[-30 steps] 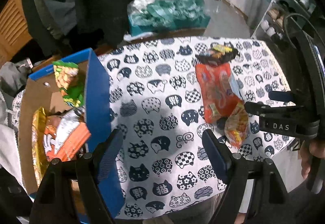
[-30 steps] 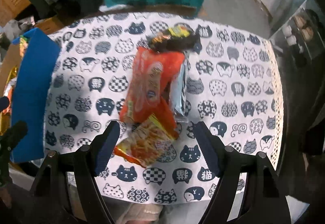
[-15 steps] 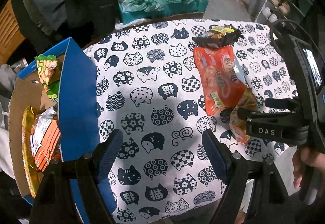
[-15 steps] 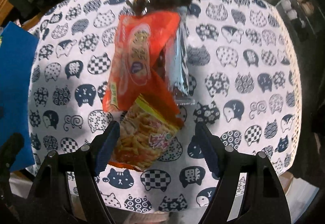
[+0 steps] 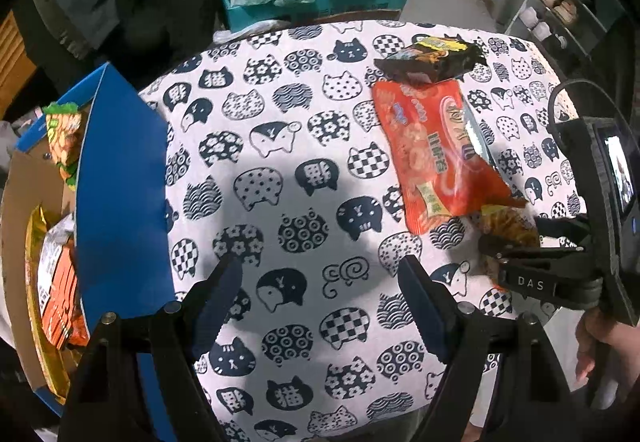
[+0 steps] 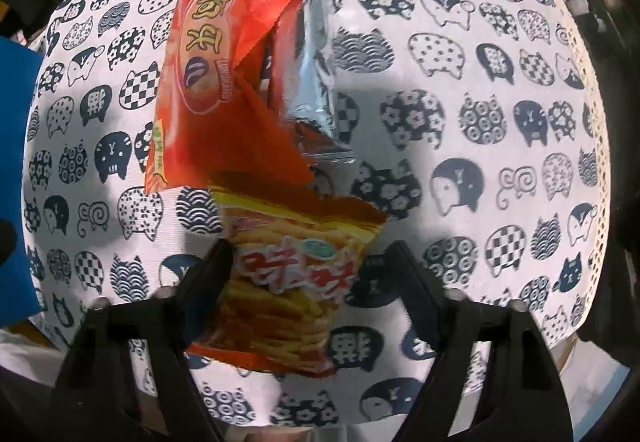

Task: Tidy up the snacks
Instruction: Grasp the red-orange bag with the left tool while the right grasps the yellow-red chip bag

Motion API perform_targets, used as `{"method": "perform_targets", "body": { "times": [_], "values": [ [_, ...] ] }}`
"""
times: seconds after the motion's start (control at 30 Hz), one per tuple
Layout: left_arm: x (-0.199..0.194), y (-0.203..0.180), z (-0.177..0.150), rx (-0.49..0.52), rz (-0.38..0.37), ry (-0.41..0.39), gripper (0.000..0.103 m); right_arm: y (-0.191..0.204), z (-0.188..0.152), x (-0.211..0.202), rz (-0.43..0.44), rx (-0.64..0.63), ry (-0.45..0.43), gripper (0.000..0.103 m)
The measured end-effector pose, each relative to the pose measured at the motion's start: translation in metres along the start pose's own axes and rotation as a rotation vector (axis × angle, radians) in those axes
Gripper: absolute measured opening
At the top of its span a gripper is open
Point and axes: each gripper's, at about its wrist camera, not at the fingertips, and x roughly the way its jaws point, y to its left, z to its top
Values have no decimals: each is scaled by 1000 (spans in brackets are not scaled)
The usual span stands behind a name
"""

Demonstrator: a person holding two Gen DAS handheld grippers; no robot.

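Your right gripper (image 6: pixel 308 266) is standing with jaws spread around yellow-orange snack packet (image 6: pixel 288 282), fingers not pressing it. Packet is lying on cat-print tablecloth (image 6: pixel 480 81), touching big orange bag (image 6: pixel 224 73). Your left gripper (image 5: pixel 320 294) is hovering with jaws apart, holding nothing, beside blue box (image 5: pixel 120 181).

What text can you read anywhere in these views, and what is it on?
"DAS": on the right tool, seen from the left wrist.
"LONGKANG", uncertain, small curved print: on the big orange bag.
Large Chinese characters on the big orange bag: visible, too distorted to give.
Red characters on the chip bag between the open right tool's fingers: blurred.
"猫": printed on the tablecloth.
Black bag: unreadable.
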Motion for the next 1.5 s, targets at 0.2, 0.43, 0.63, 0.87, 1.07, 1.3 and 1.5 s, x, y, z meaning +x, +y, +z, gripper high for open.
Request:
{"method": "perform_targets", "body": {
  "times": [0.2, 0.43, 0.63, 0.87, 1.07, 1.3, 1.5],
  "values": [
    [10, -11, 10, -29, -56, 23, 82, -8, -7, -12, -53, -63, -34, 46],
    [21, -20, 37, -142, -160, 8, 82, -50, -7, -35, -44, 12, -81, 42],
    [36, -35, 60, -204, -197, 9, 82, -95, 10, -40, -37, 60, -137, 42],
    [58, -63, 74, -160, -172, 44, 82, -128, 30, -53, -68, 64, -179, 42],
    [82, -71, 79, -179, -169, 84, 82, -141, 39, -52, -63, 69, -184, 42],
    [111, -68, 78, -207, -222, 142, 82, -108, 47, -49, -54, 44, -193, 42],
    [110, -67, 72, -180, -261, 129, 56, -85, 44, -58, -38, 31, -190, 42]
  ]
}}
